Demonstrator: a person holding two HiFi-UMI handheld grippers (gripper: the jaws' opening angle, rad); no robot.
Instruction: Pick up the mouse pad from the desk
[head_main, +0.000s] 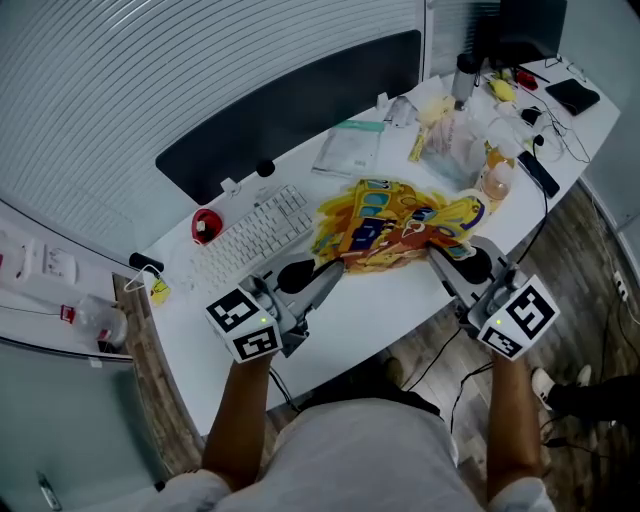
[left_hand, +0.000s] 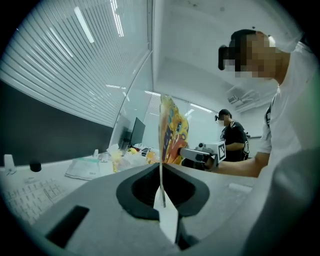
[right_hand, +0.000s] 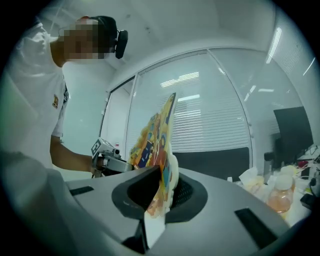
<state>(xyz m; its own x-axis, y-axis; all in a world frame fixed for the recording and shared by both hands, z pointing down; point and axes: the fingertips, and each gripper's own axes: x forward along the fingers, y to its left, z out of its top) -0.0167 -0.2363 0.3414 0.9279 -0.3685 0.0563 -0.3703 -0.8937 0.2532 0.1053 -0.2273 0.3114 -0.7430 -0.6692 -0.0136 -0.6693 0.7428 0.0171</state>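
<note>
Mouse pad (head_main: 395, 225): keyboard (head_main: 255, 232) just left, bottle (head_main: 497, 176) right, papers (head_main: 350, 151) behind.

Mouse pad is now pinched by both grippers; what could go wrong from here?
1. The left gripper and the right gripper each grip the mouse pad only by a thin strip at its edge. The pad looks limp and bunched between them, so it may slip out.
2. The pad's far side is close to the bottle. A swing while lifting could knock the bottle over.
</note>
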